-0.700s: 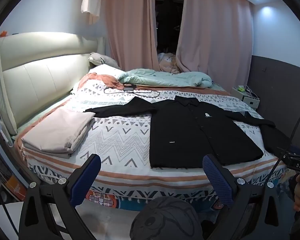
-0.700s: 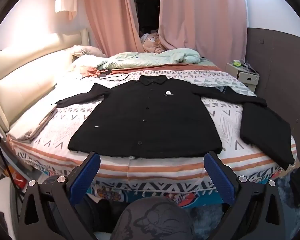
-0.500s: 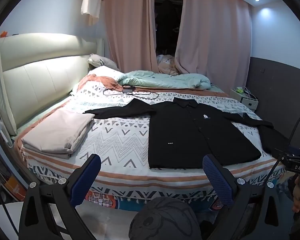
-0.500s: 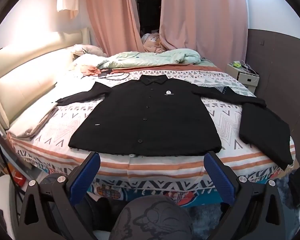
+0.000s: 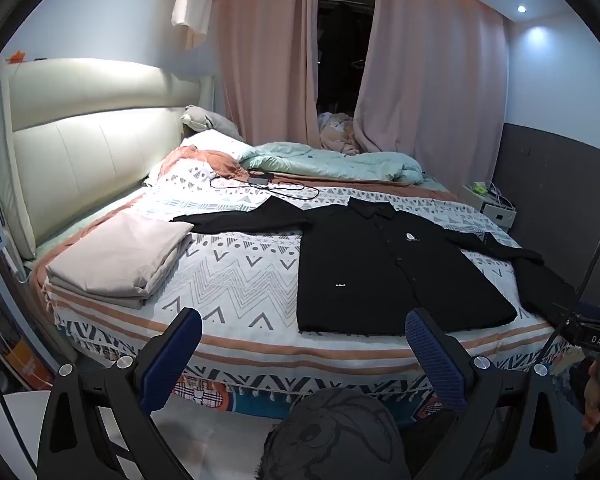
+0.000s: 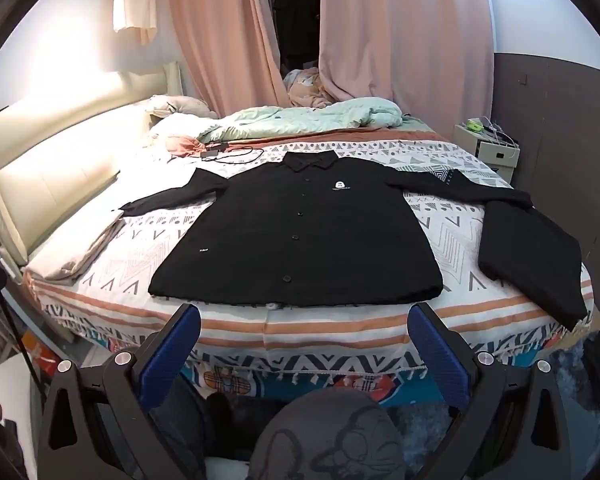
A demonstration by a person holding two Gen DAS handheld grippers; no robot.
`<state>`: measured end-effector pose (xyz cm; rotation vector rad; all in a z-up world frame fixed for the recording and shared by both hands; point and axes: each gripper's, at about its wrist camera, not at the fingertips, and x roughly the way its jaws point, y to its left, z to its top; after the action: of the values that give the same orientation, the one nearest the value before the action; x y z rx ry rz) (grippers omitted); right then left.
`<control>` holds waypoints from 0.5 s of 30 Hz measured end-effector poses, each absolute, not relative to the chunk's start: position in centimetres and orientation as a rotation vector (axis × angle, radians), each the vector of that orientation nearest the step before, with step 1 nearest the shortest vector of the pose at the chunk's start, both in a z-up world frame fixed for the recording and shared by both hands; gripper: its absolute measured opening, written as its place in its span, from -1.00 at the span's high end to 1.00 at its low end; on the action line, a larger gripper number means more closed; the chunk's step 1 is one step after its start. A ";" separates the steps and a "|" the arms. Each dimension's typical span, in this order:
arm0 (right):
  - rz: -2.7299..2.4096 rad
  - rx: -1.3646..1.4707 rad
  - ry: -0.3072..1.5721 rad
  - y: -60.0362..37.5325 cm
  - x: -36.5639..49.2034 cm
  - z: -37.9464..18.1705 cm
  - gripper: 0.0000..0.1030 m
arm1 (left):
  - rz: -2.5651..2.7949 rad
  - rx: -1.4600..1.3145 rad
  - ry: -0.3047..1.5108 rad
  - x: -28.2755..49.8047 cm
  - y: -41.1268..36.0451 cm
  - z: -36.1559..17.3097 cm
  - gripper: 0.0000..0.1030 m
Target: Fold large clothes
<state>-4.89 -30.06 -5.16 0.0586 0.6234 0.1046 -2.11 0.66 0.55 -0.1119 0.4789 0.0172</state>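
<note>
A large black button-up shirt lies flat, front up, on the patterned bedspread, sleeves spread to both sides; it also shows in the left wrist view. My right gripper is open and empty, held back from the bed's near edge, facing the shirt's hem. My left gripper is open and empty, held off the bed's near edge, left of the shirt.
A folded beige sheet lies on the bed's left side. A folded black garment lies at the right edge. A mint duvet, a cable and pillows lie at the far end. A nightstand stands at the right.
Both grippers have drawn back and a little upward from the bed, so the bed sits lower and farther in both views. Nothing on the bed has moved.
</note>
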 end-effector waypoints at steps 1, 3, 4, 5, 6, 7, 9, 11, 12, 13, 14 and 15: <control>0.105 0.058 0.621 -30.1 -5.1 -5.2 -1.00 | 0.016 -0.112 0.477 -2.1 0.7 0.5 -0.98; 0.109 0.063 0.615 -30.1 -5.2 -5.2 -1.00 | 0.021 -0.109 0.477 -2.3 0.6 0.6 -0.98; 0.112 0.066 0.611 -30.1 -5.3 -5.1 -1.00 | 0.021 -0.108 0.478 -2.4 0.6 0.5 -0.98; 0.112 0.067 0.608 -30.1 -5.4 -5.1 -1.00 | 0.021 -0.107 0.477 -2.4 0.5 0.6 -0.98; 0.111 0.067 0.607 -30.1 -5.4 -5.1 -1.00 | 0.022 -0.106 0.476 -2.5 0.5 0.6 -0.98; 0.107 0.065 0.604 -30.1 -5.4 -5.1 -1.00 | 0.025 -0.103 0.475 -2.5 0.5 0.6 -0.98; 0.102 0.066 0.601 -30.1 -5.5 -5.0 -1.00 | 0.027 -0.098 0.476 -2.6 0.5 0.7 -0.98; 0.110 0.080 0.602 -30.1 -5.5 -5.1 -1.00 | 0.026 -0.093 0.476 -2.9 0.4 0.7 -0.98; 0.113 0.085 0.602 -30.1 -5.6 -5.1 -1.00 | 0.027 -0.090 0.475 -3.0 0.4 0.7 -0.98; 0.113 0.087 0.600 -30.1 -5.7 -5.1 -1.00 | 0.028 -0.086 0.476 -3.1 0.4 0.7 -0.98; 0.113 0.088 0.600 -30.1 -5.8 -5.1 -1.00 | 0.029 -0.085 0.477 -3.3 0.5 0.8 -0.98; 0.114 0.089 0.601 -30.1 -5.7 -5.1 -1.00 | 0.028 -0.085 0.478 -3.4 0.5 0.8 -0.98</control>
<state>-5.73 -30.10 -5.12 0.0886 0.6010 0.1139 -3.37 0.50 0.79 -0.0848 0.4783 0.0282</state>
